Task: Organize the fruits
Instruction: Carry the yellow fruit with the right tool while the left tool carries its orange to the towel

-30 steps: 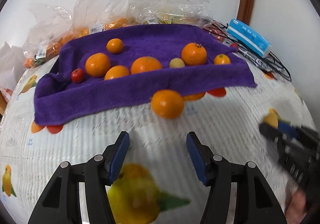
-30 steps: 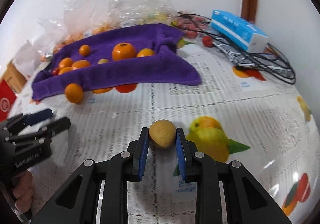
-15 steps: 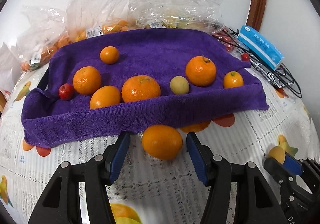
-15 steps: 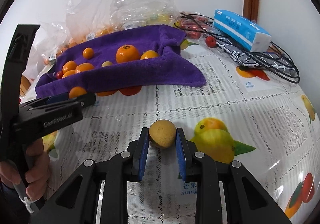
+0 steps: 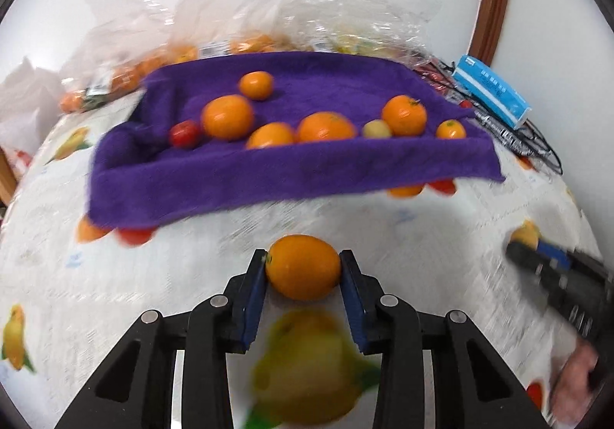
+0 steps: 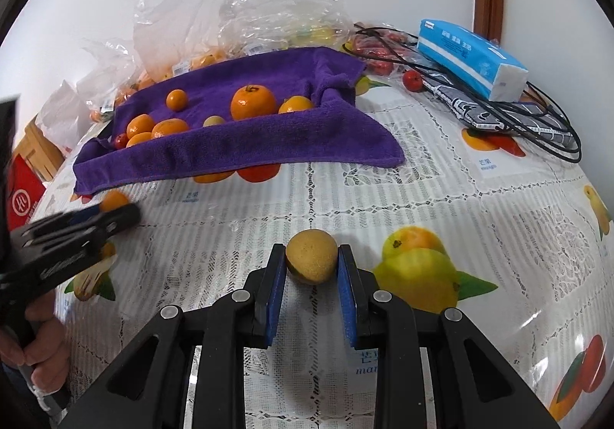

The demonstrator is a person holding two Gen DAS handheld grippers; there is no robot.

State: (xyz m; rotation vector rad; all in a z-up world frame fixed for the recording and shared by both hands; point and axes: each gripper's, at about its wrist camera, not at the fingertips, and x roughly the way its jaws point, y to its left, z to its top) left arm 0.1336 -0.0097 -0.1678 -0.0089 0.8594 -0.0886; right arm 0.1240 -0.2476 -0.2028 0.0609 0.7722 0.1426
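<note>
A purple towel (image 5: 291,168) lies across the fruit-print tablecloth and carries several oranges, a small red fruit (image 5: 185,133) and a pale yellow one (image 5: 377,129). In front of it, my left gripper (image 5: 303,264) has its jaws closing, and both blue pads touch an orange (image 5: 303,275) between them. The right wrist view shows that gripper (image 6: 115,214) at the left with the orange (image 6: 113,200) at its tip. My right gripper (image 6: 311,256) is shut on a tan-yellow fruit (image 6: 311,264) just above the cloth, and the right gripper (image 5: 525,252) is also visible at the right edge of the left wrist view.
Clear plastic bags (image 6: 245,18) with more fruit are piled against the wall behind the towel. A blue tissue pack (image 6: 468,56), black cables (image 6: 537,122) and a loose red fruit (image 6: 413,78) sit at the back right. A red box (image 6: 21,198) stands past the table's left edge.
My left gripper went forward around the loose orange by the towel's front edge, closed on it and drew back from the towel with it. The right gripper kept still, holding its fruit.
</note>
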